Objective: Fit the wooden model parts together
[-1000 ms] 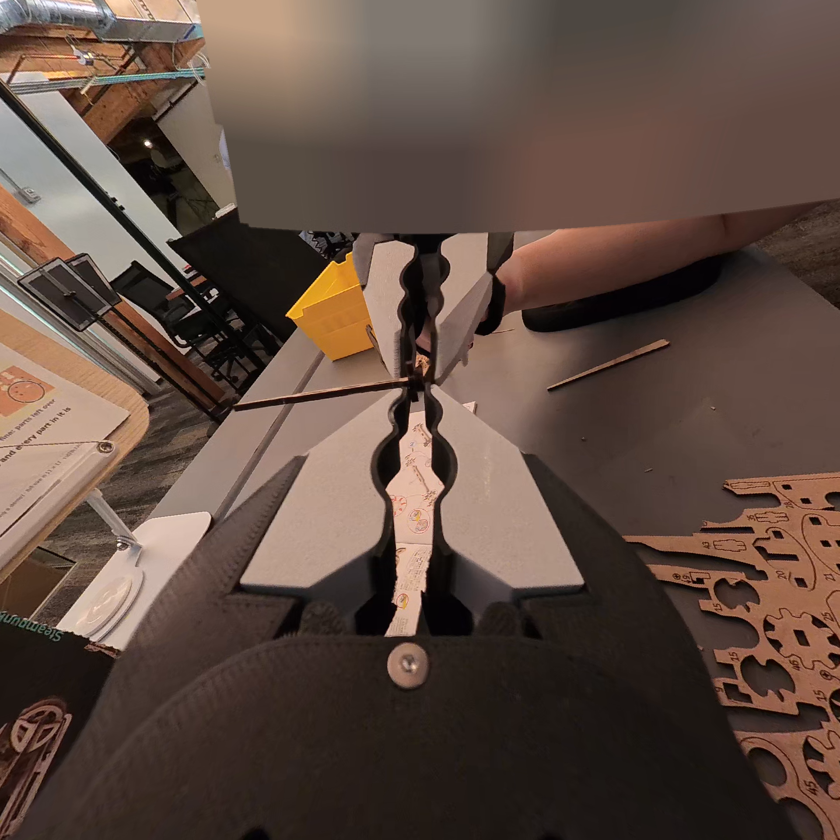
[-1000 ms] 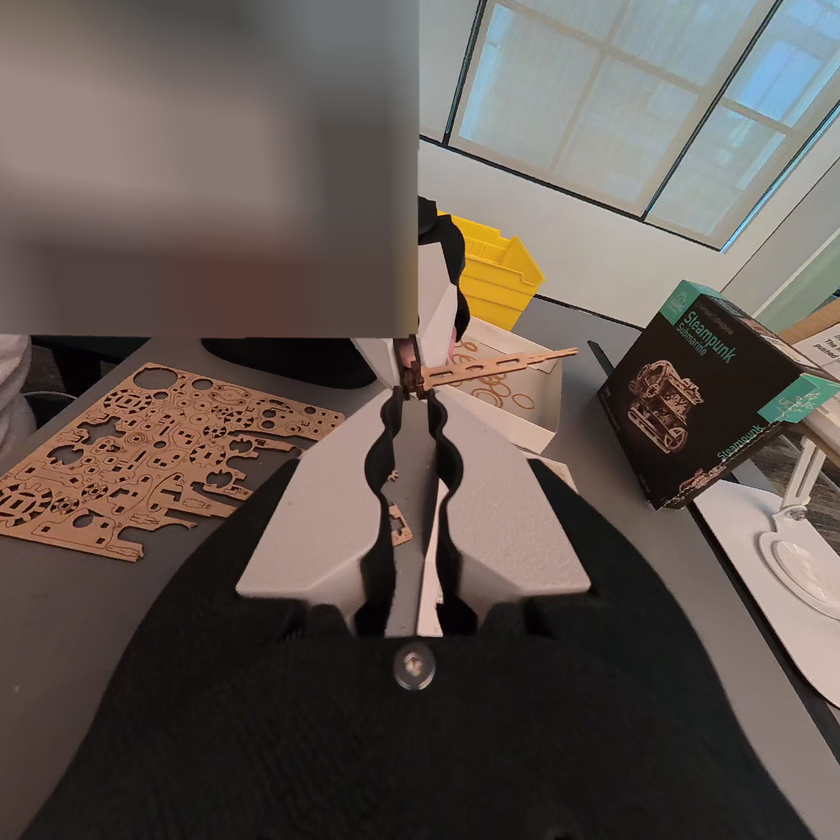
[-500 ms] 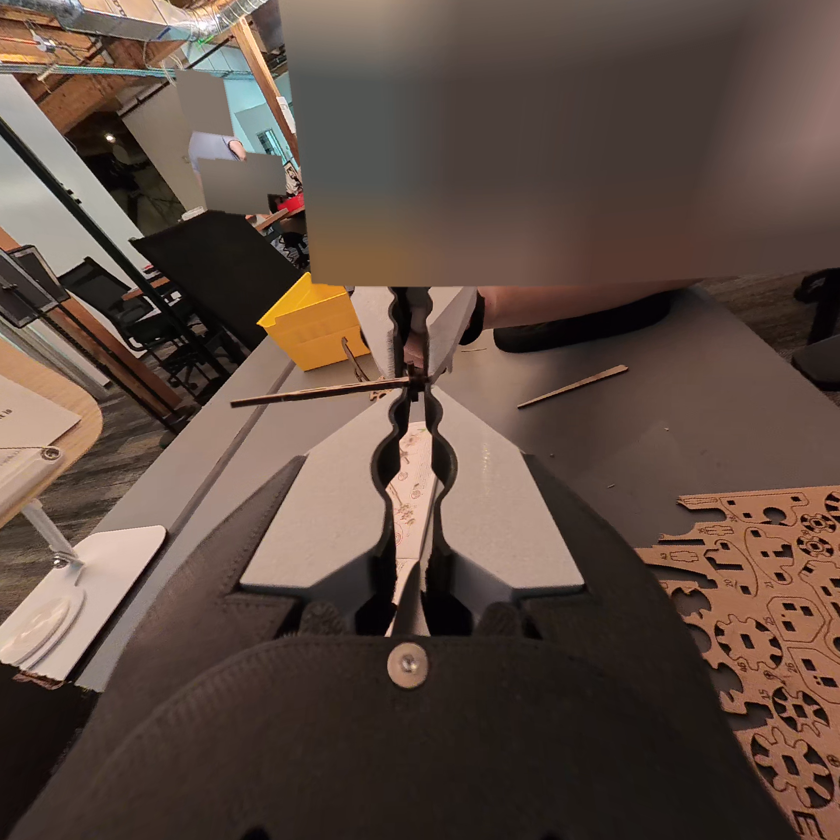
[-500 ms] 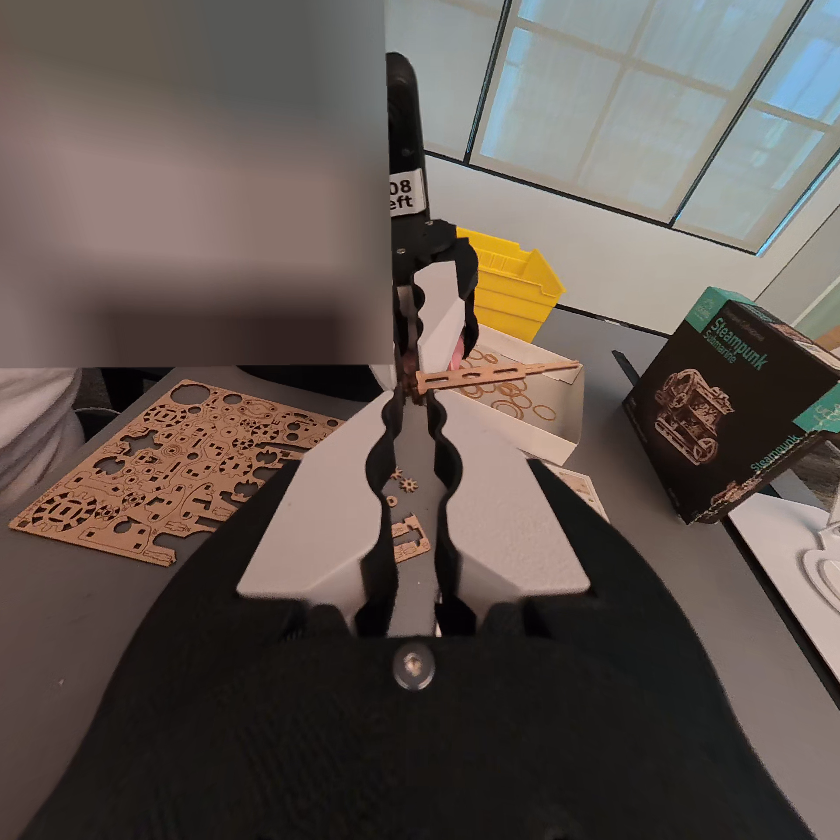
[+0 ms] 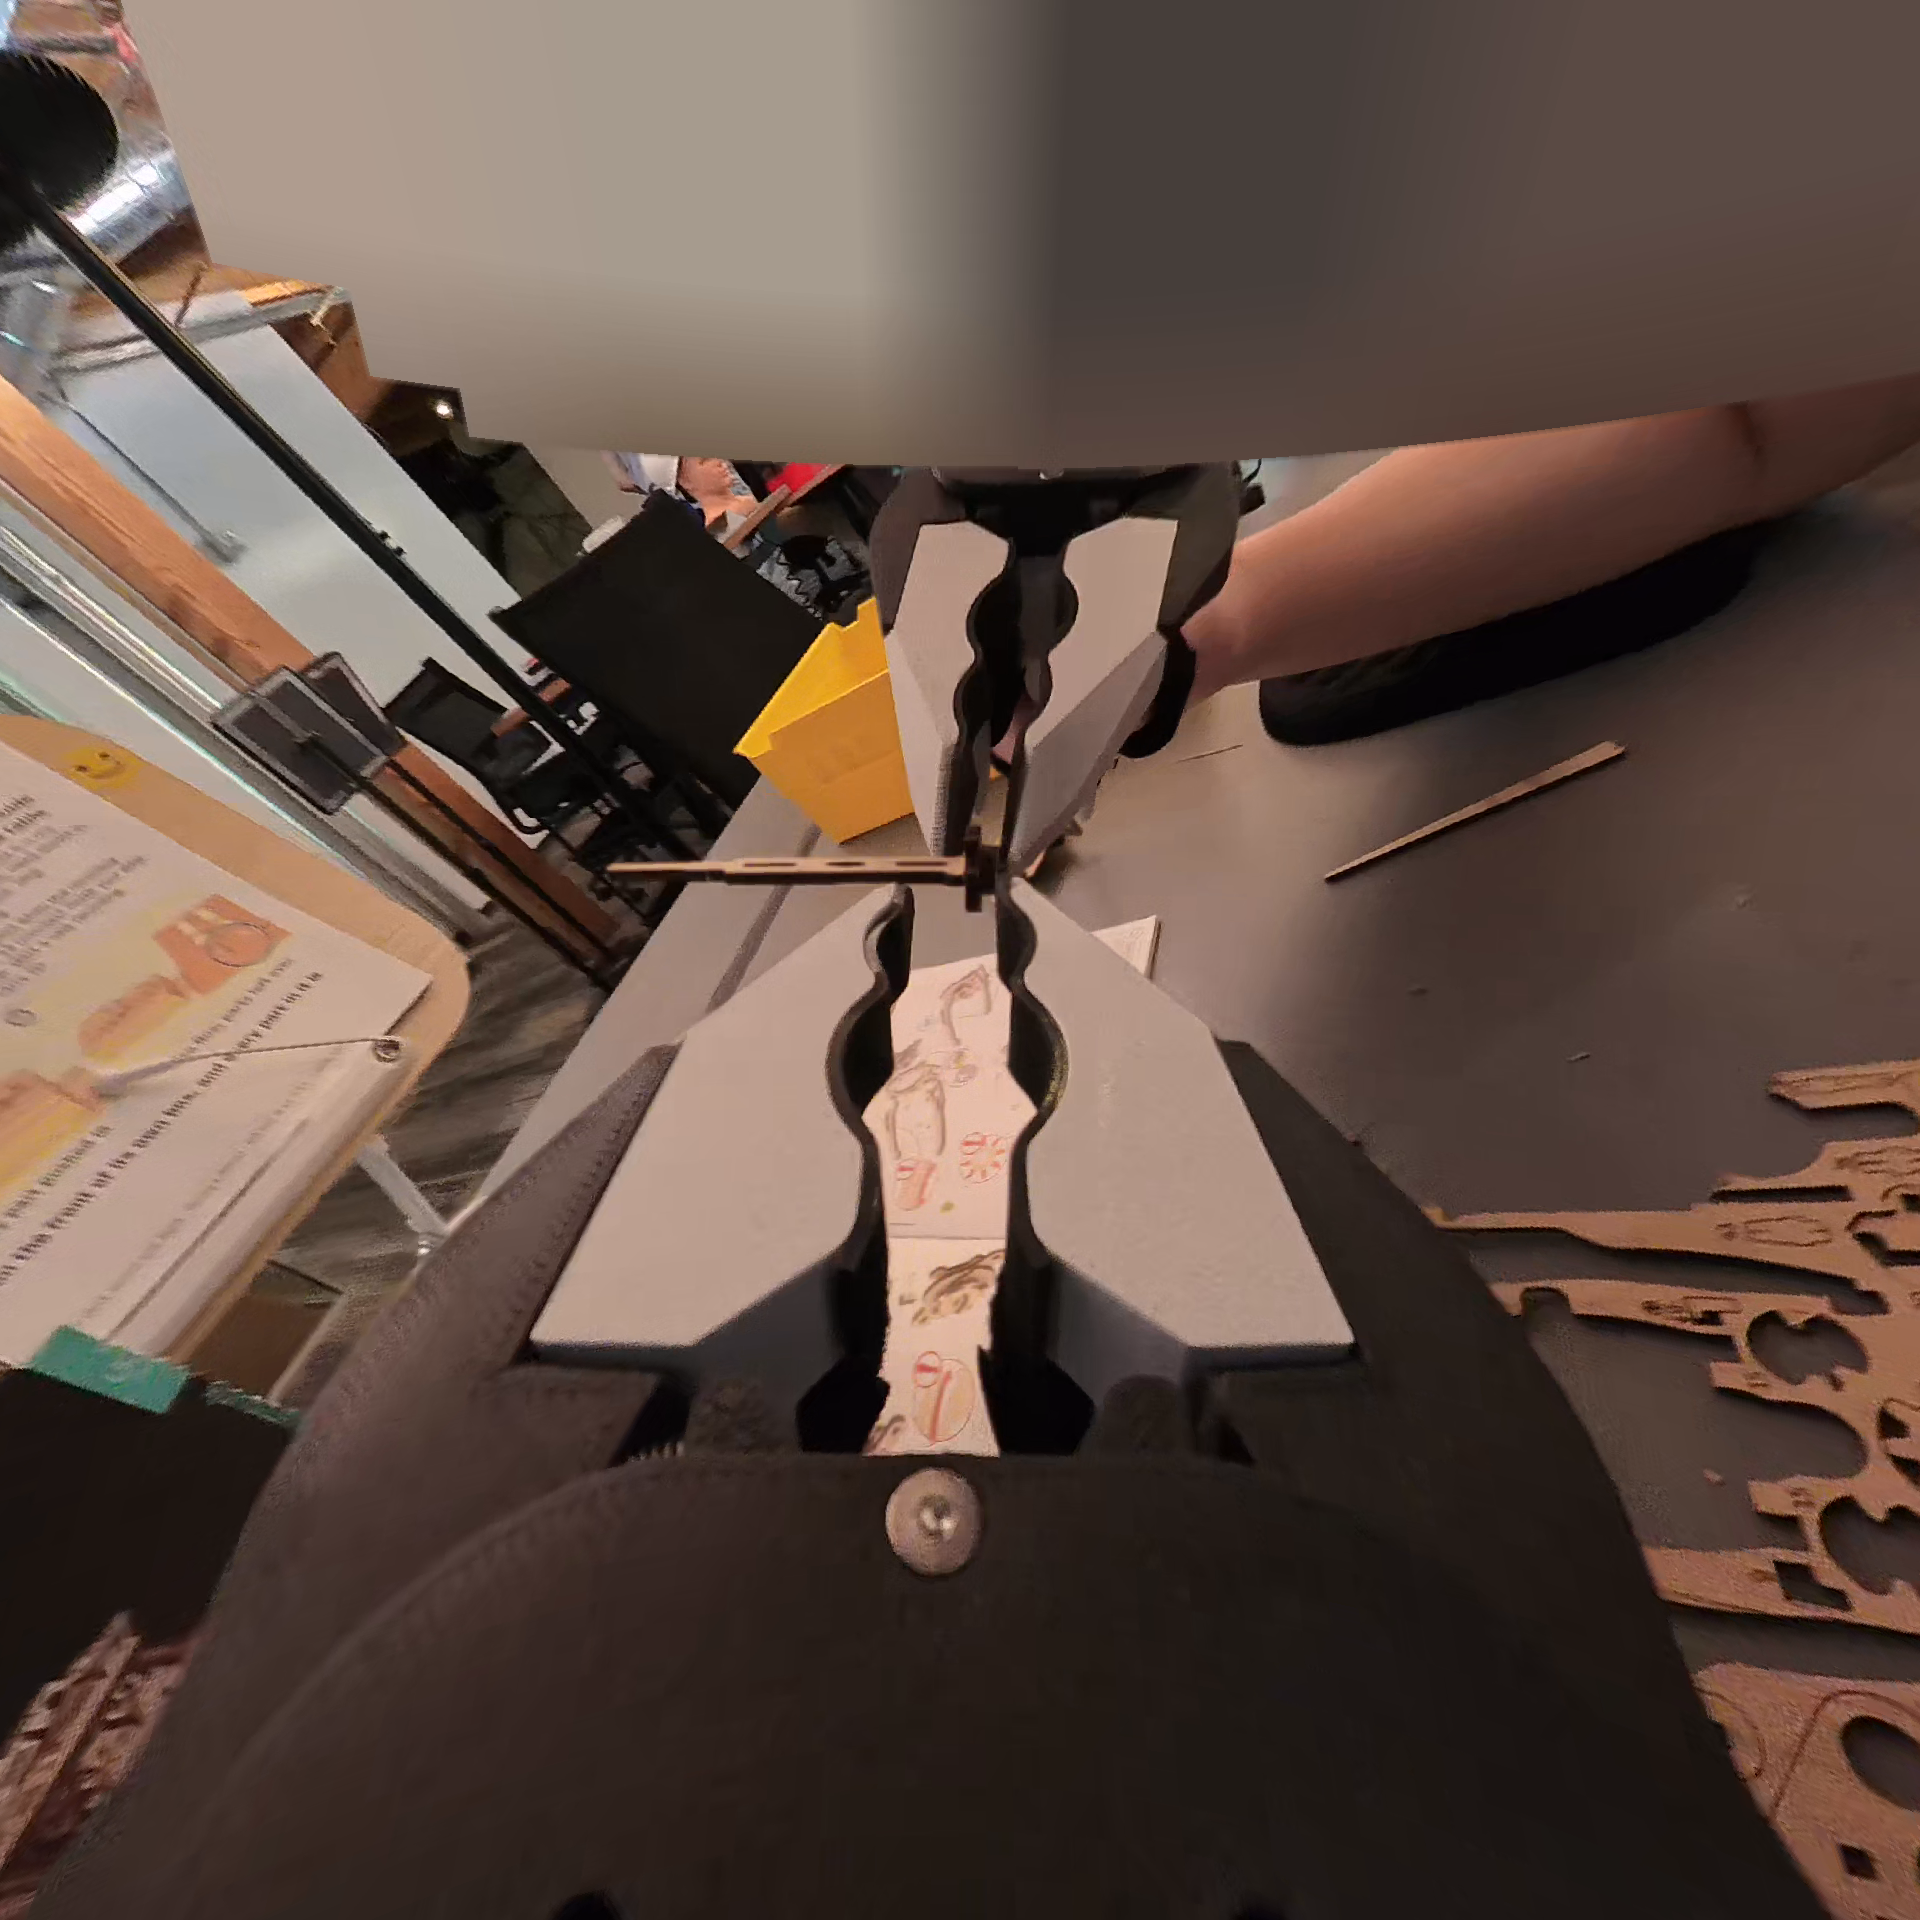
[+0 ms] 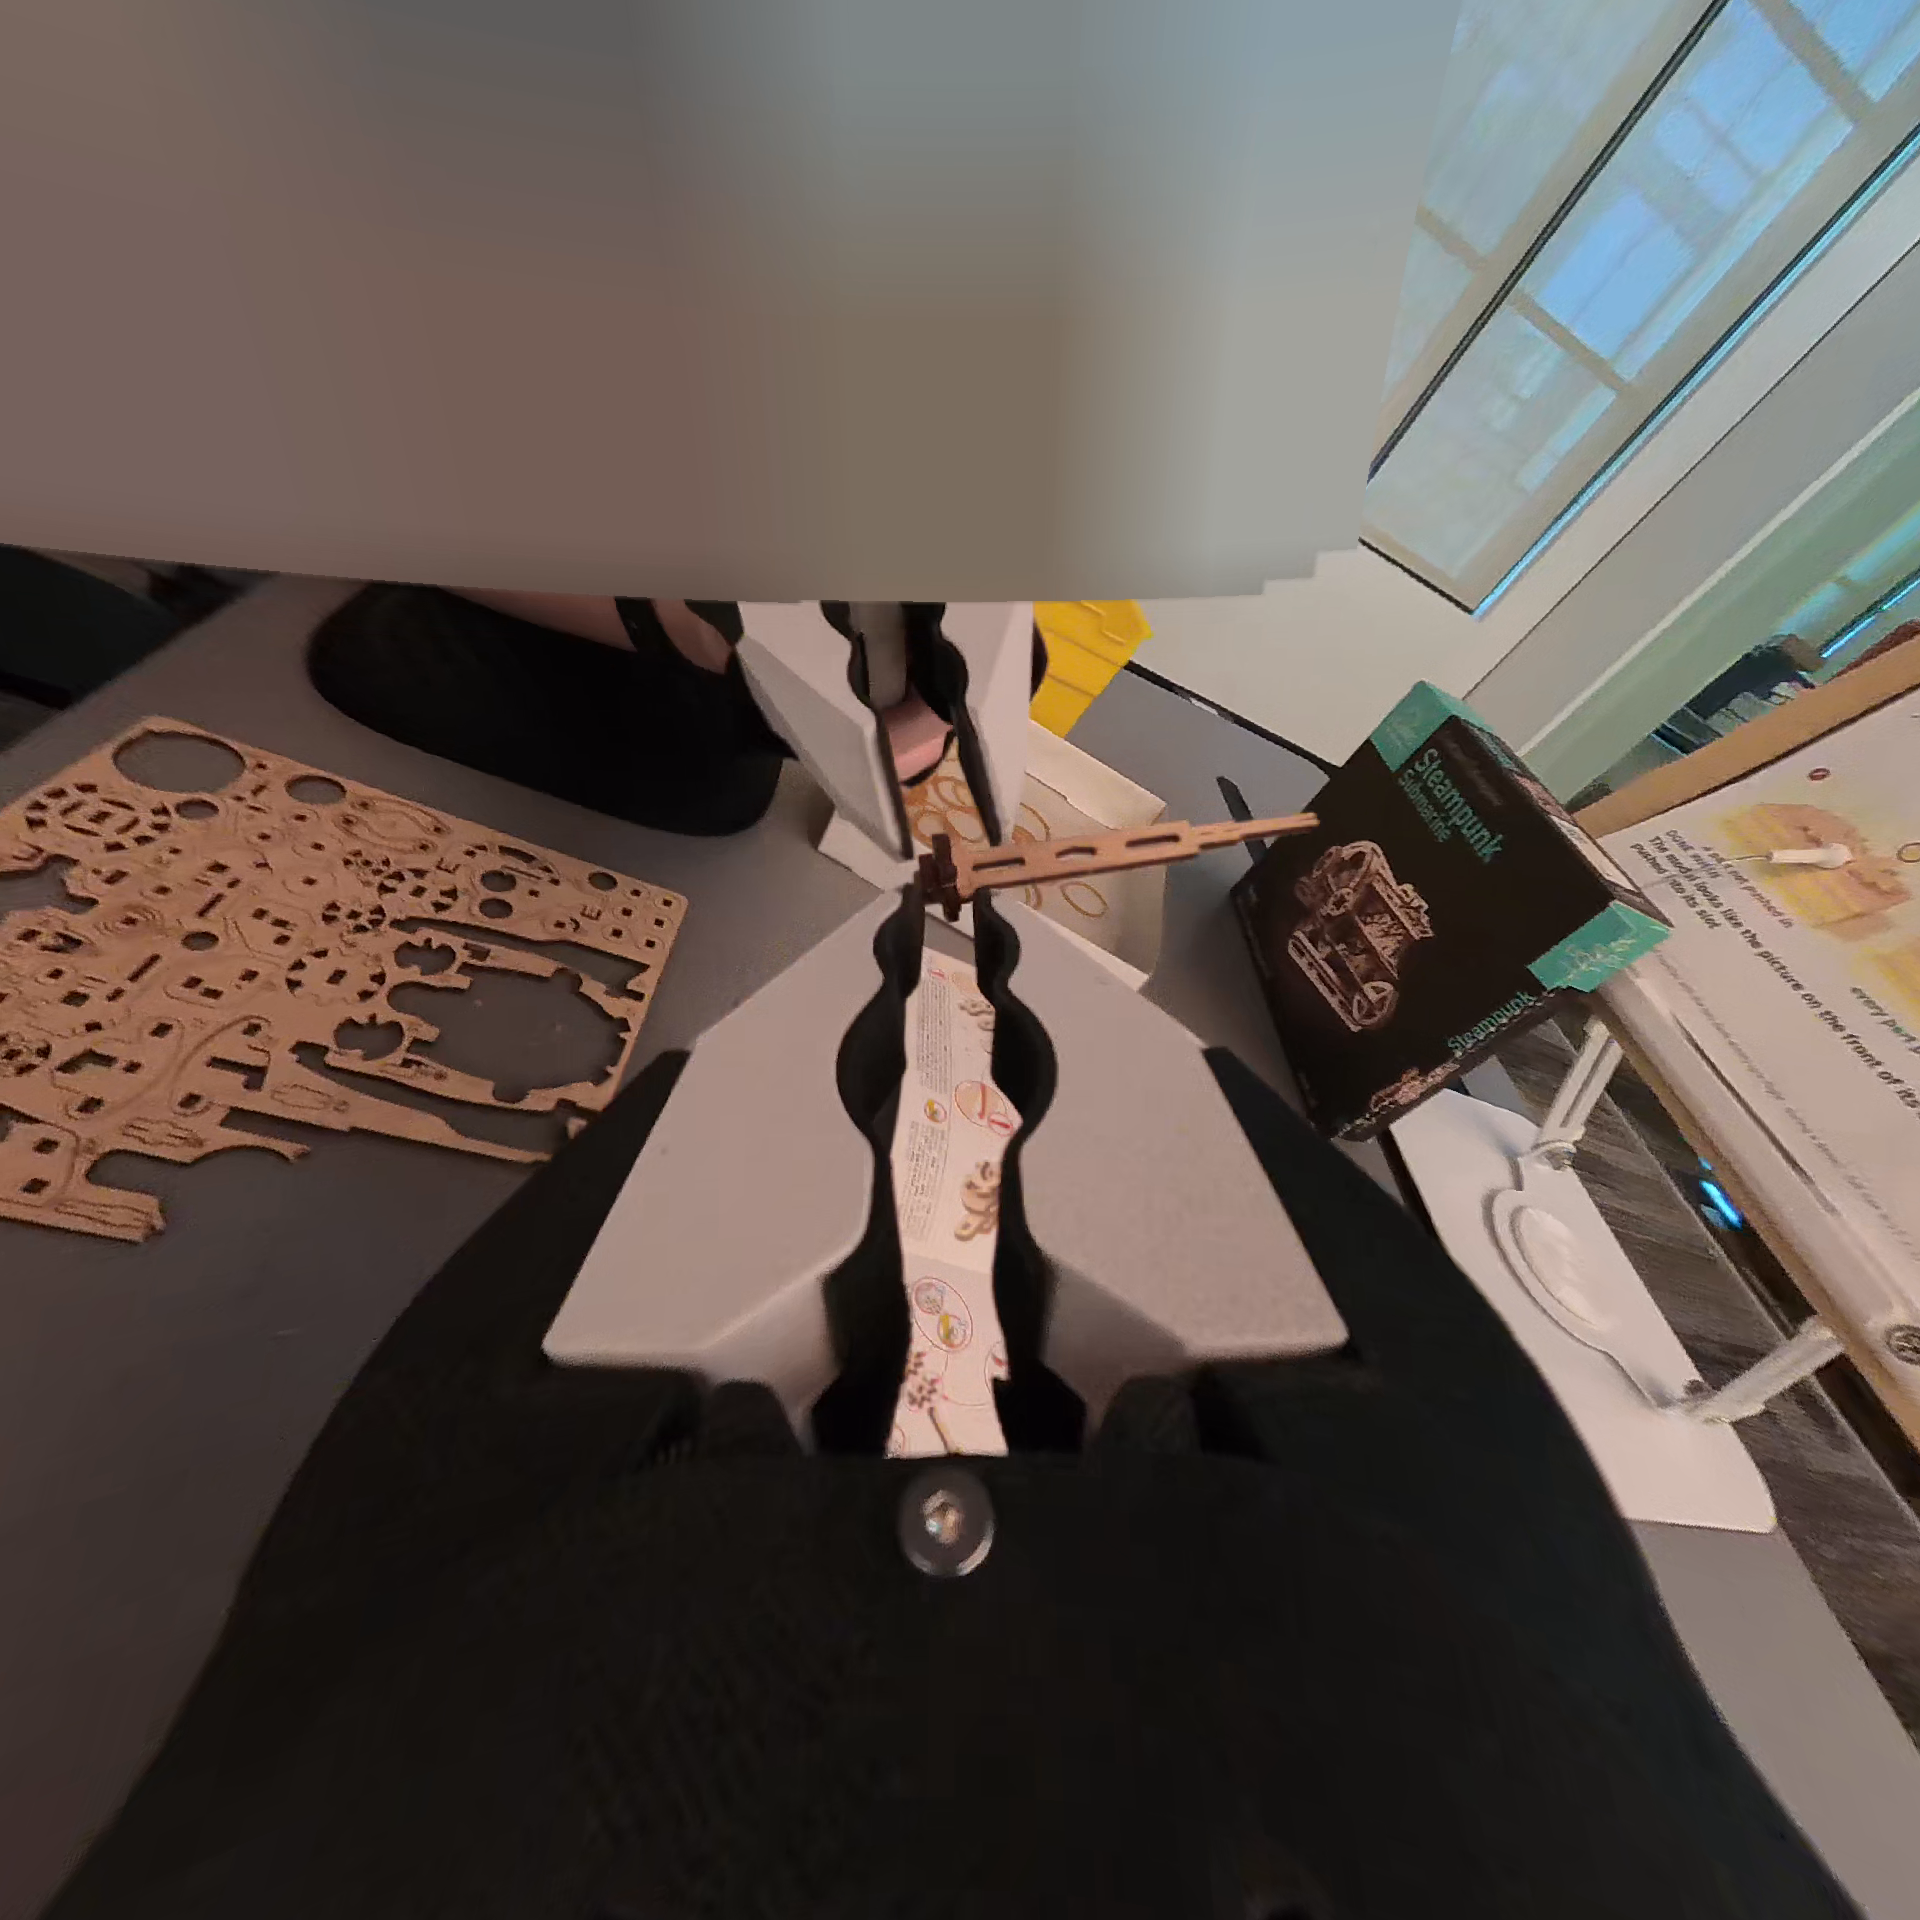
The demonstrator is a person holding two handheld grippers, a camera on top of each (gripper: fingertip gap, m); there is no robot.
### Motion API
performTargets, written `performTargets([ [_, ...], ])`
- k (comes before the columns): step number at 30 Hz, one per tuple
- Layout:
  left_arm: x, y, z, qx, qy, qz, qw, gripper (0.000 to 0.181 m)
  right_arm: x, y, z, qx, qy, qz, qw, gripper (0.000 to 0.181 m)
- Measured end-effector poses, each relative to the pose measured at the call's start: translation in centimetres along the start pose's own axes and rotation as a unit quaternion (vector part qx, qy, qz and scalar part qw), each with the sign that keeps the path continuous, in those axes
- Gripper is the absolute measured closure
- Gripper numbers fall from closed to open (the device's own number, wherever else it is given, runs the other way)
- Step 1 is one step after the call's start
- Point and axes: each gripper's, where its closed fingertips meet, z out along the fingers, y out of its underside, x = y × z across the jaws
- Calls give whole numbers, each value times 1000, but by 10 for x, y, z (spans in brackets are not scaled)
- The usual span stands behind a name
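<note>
A thin slotted wooden strip (image 5: pixel 790 869) with a small cross-shaped piece (image 5: pixel 975 875) on one end hangs level above the grey table (image 5: pixel 1455 987). My two grippers meet tip to tip at that end. My right gripper (image 6: pixel 948 902) is shut on the strip's end by the cross piece (image 6: pixel 940 875), and the strip (image 6: pixel 1132 844) sticks out to its right. My left gripper (image 5: pixel 953 902) stands a little open, its fingertips just below the strip, with a gap showing between them. The exact contact at the joint is hidden by the fingers.
A cut-out wooden parts sheet (image 6: pixel 291 966) lies on the table and also shows in the left wrist view (image 5: pixel 1714 1351). An instruction booklet (image 5: pixel 935 1122) lies under the grippers. Around are a yellow bin (image 5: pixel 831 748), a loose wooden stick (image 5: pixel 1475 810), a dark kit box (image 6: pixel 1434 914), a white box of rubber bands (image 6: pixel 1081 831) and a person's arm (image 5: pixel 1455 561). Left and right tips are no more than a few centimetres apart.
My left gripper's jaws have parted wider than before. Both grippers have shifted and tilted together. The strip stays at the tips, still gripped by the right gripper.
</note>
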Motion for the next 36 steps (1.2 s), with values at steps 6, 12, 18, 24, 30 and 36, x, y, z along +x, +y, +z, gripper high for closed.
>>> performTargets([
  [6,6,9,4,-31,7,24,999,172,-3,10,4,-28,1,-17,999,174],
  [12,6,12,5,-42,4,35,999,172,-4,12,5,-33,3,-19,999,174],
  [18,4,7,4,-25,0,17,1000,173,-2,4,4,-17,17,-15,1000,175],
  [24,4,1,3,-8,-4,14,1000,174,-3,-1,3,-9,20,-24,999,175],
  [30,5,-1,3,-2,-1,12,1000,174,-4,-5,1,-8,27,-62,998,174],
  [36,7,4,6,-15,-8,28,999,177,-7,-7,3,-14,28,-76,997,176],
])
